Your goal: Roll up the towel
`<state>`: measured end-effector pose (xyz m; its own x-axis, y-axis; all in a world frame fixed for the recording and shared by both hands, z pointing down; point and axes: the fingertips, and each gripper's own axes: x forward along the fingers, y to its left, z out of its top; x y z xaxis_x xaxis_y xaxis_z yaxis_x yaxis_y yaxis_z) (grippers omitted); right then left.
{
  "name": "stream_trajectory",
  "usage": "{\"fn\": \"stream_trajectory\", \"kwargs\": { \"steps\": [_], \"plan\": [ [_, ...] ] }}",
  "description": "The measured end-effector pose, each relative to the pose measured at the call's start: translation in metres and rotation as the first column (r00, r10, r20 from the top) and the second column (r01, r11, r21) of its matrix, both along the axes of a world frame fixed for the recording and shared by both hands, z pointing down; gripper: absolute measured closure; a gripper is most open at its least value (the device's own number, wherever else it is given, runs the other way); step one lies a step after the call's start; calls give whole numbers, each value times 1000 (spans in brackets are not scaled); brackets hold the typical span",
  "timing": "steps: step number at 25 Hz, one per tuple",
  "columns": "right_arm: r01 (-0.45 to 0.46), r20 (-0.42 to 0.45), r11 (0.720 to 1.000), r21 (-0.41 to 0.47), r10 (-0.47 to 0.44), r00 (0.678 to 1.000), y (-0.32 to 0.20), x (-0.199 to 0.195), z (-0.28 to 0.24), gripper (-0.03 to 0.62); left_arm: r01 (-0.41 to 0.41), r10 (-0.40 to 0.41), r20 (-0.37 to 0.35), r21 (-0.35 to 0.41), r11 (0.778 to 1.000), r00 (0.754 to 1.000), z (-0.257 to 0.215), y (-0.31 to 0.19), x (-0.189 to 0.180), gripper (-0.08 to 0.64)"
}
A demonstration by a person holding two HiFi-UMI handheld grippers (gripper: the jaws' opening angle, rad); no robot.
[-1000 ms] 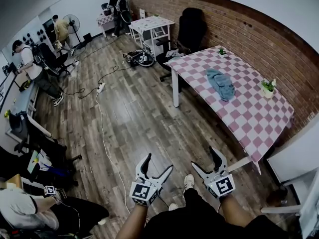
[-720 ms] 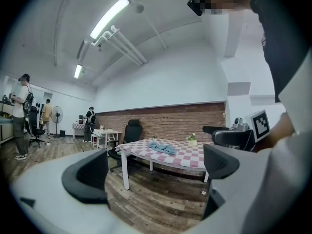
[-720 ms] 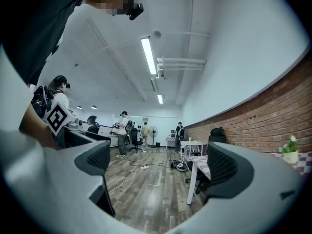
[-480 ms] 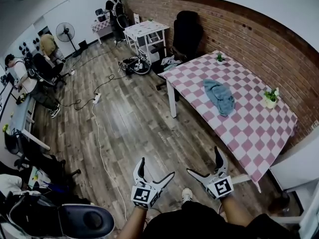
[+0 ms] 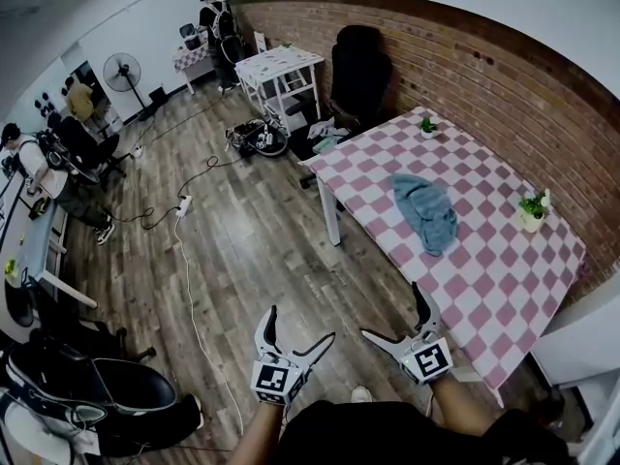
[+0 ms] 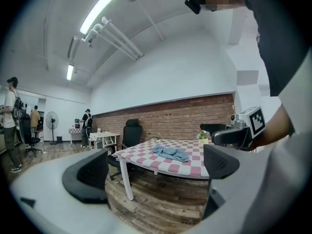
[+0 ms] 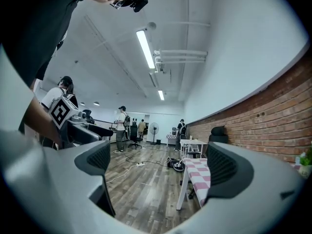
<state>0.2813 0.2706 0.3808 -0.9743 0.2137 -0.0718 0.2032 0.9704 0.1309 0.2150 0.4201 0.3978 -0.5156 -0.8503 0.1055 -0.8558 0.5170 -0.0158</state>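
Brick wall, wood plank floor, checkered table, black chair, standing fan

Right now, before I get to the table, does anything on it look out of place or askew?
The blue-grey cloth towel lies crumpled in a heap near the middle of the pink-and-white checked table, not spread flat. The two small potted plants along its far edge stand upright. Nothing looks spilled or damaged.
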Motion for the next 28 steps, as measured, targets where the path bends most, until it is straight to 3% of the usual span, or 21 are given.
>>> {"fn": "stream_trajectory", "kwargs": {
  "steps": [10,17,23,28],
  "plan": [
    [-15,-26,1000,-2,15,1000,-53,-75,14,0,-43,42,-37,-6,999,998,22,-56,-79,-34],
    [-96,-71,995,-4,96,993,-103,-149,30,0,-170,169,-65,-11,985,984,36,-123,-163,-32],
    [-246,-93,966,-75,239,967,-147,-215,35,0,-299,296,-88,-26,954,951,40,-175,-233,-32],
    [-338,-126,935,-112,324,938,-172,-248,44,0,-402,398,-83,-37,915,914,37,-213,-275,-31]
  ]
}}
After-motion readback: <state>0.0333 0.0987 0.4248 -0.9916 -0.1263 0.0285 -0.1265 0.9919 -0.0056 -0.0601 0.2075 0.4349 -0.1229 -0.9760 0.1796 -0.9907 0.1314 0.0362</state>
